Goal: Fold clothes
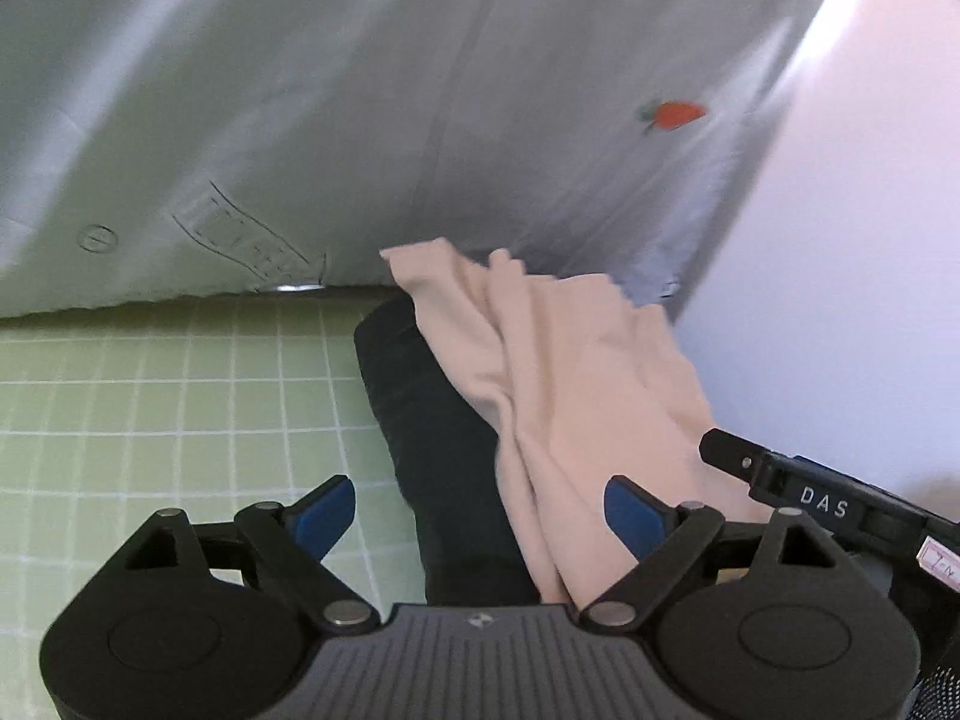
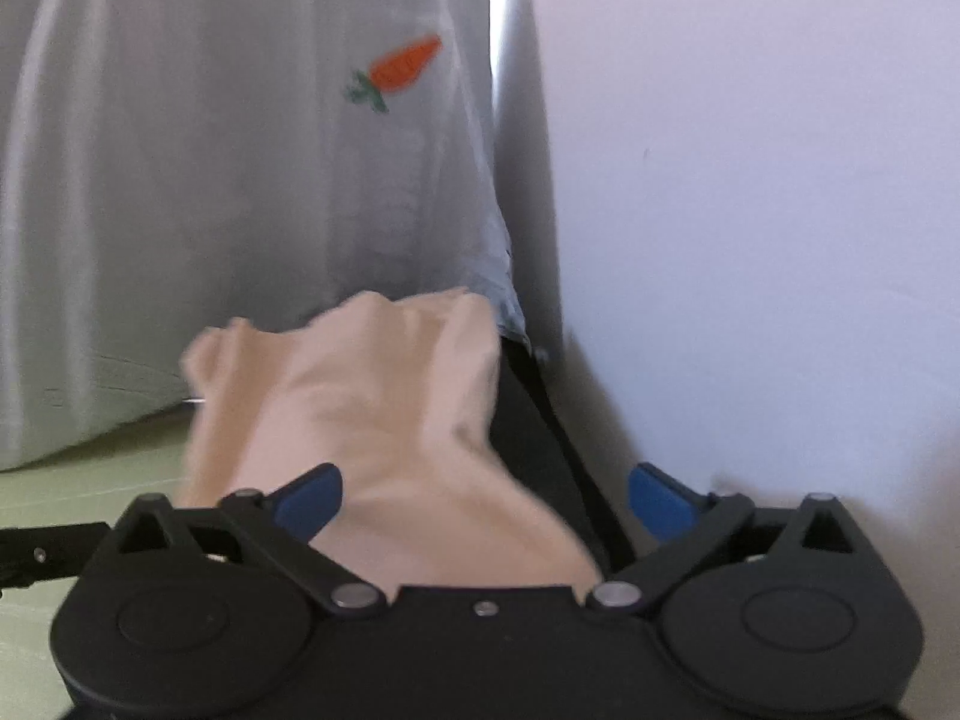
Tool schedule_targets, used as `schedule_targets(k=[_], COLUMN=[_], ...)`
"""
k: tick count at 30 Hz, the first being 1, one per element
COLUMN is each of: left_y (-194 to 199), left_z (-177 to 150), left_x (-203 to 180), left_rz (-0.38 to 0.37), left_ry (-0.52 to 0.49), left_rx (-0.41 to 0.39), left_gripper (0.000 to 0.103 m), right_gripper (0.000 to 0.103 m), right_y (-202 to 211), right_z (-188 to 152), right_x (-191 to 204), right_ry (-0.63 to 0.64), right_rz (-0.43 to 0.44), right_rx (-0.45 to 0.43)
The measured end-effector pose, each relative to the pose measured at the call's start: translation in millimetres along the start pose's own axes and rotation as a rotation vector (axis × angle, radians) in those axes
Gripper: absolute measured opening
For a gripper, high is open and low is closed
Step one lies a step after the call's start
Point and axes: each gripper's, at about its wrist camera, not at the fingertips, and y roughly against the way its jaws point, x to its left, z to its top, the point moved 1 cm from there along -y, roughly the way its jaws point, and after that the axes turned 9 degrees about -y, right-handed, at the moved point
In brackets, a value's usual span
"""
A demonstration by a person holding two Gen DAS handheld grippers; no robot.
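A grey curtain [image 1: 360,120] with a carrot motif [image 1: 669,114] hangs behind the work area, its hem resting on the green gridded mat [image 1: 150,408]. A pale wall [image 1: 852,300] bounds the right side.

A dark garment [image 1: 432,420] lies on the mat, running toward the curtain. A crumpled pink cloth [image 1: 570,384] lies partly on top of it.

Left gripper [image 1: 480,510]: jaws spread wide apart, holding nothing; the dark garment and the pink cloth's near edge lie between its fingers.

Right gripper [image 2: 486,501]: jaws apart, holding nothing; the pink cloth [image 2: 372,408] covers its left finger side, the dark garment [image 2: 540,450] beside it. Its black body [image 1: 840,510] shows just right of the pink cloth in the left view.
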Motion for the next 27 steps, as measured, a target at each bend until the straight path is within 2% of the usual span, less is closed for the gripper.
schedule_targets(k=[2,6,10,13,21,27], left_y=[22.8,69.0,107.5,127.4,170.7,187.2], left_z=[-7.4,-30.3,-63.5,-89.9,-140.9,-157.3], left_x=[-7.0,-25.4,-35.9,-39.3,-41.4,-40.6], left_rz=[0.007,0.031,0.036,0.036,0.029,0.039], left_ry=[-0.009,-0.053,-0.069,-0.097,-0.143,-0.145], left_rx=[-0.023,-0.056,-0.053,-0.017,0.039,0.038], left_gripper=[0.096,0.096,0.096,0.096,0.096,0.096], right_gripper=[0.103,0.103,0.103,0.103,0.103,0.103], right_y=[28.4,82.3,134.6,171.6,214.9,232.7], right_z=[-9.5,-34.5,-69.1,-97.3,-144.4,-162.8], right_x=[3.8,5.7,-2.7,-4.9,0.5,5.6], right_ry=[0.013,0.005,-0.027,-0.029,-0.034,-0.006], right_rz=[0.002,-0.023,-0.009,-0.013,-0.016,-0.02], right_rx=[-0.028,-0.045,-0.02,-0.001,0.039,0.05])
